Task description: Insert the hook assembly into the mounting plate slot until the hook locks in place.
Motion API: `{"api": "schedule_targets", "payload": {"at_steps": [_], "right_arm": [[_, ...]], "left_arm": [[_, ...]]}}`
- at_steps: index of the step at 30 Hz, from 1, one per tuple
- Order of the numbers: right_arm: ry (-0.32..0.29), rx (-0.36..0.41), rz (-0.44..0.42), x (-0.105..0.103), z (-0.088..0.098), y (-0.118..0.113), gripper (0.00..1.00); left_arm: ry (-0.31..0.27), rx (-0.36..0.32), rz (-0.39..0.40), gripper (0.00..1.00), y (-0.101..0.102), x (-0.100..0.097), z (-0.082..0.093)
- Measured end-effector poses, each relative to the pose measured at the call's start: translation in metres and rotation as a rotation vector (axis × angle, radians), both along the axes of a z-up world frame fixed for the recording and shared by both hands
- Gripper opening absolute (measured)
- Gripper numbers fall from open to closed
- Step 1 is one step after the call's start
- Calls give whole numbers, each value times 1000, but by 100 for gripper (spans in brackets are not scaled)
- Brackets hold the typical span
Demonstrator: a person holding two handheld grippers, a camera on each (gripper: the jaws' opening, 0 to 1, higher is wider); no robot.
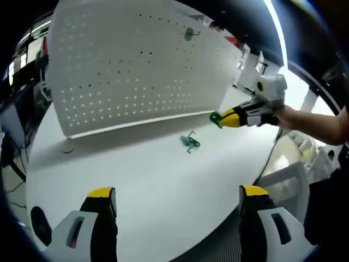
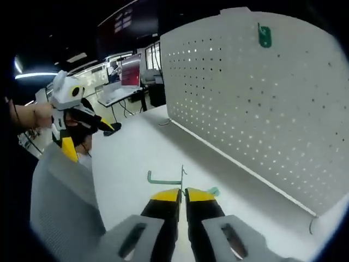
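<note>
A white pegboard mounting plate point(image 1: 136, 71) point(image 2: 262, 103) stands upright on the white table point(image 1: 163, 180). One green hook point(image 1: 188, 34) point(image 2: 264, 36) hangs near its top. Another green hook assembly point(image 1: 190, 142) lies on the table in front of the board. My right gripper point(image 1: 217, 118) point(image 2: 182, 192) is shut on a green hook piece point(image 2: 162, 180), whose arm sticks out left of the tips. It hovers just right of the lying hook. My left gripper point(image 1: 177, 196) point(image 2: 90, 128) stands open and empty over the table's near part.
A person's hand and forearm point(image 1: 313, 123) hold the right gripper, and a cable point(image 1: 267, 158) trails below it. A grey chair back point(image 2: 60, 202) stands beside the table. Desks with monitors point(image 2: 130, 71) fill the dark room behind. The table edge point(image 1: 218, 240) runs close to the left gripper.
</note>
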State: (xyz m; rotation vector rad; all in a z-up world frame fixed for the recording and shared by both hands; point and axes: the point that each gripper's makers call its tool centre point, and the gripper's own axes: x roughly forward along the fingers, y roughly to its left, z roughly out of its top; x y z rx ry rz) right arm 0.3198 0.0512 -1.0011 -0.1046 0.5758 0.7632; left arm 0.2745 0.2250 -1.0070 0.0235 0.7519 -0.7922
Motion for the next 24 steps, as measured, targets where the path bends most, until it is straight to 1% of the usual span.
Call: {"api": "schedule_targets", "payload": {"at_steps": [4, 5, 9, 10, 11, 12, 14, 16, 17, 18, 20, 24], "right_arm": [[0, 77, 26, -9, 10, 8, 1], [5, 108, 35, -13, 13, 12, 1], [24, 184, 54, -23, 17, 21, 0], [30, 205, 61, -26, 18, 24, 0], [44, 238, 67, -29, 19, 28, 0], [54, 260, 73, -32, 20, 31, 0], [58, 273, 80, -34, 21, 33, 0], [69, 302, 98, -38, 23, 38, 0], [72, 327, 104, -39, 25, 40, 0], [79, 367, 112, -41, 30, 43, 0], [86, 402, 121, -42, 34, 44, 0], [93, 459, 188, -52, 44, 54, 0]], "left_arm": [[-14, -17, -7, 94, -5, 3, 5], [-10, -30, -13, 94, -8, 2, 7], [-3, -63, -31, 92, -14, 1, 11], [-1, -82, -38, 92, -16, 1, 15], [-7, -100, -45, 90, -19, 1, 18], [-29, -137, -54, 88, -23, 3, 25], [-59, -175, -67, 81, -27, 6, 34], [-53, -189, -92, 77, -31, 4, 38], [-58, -196, -99, 75, -33, 4, 40], [-59, -205, -118, 74, -36, 3, 42], [-45, -229, -143, 71, -41, 0, 46], [-18, -276, -174, 63, -48, -2, 51]]}}
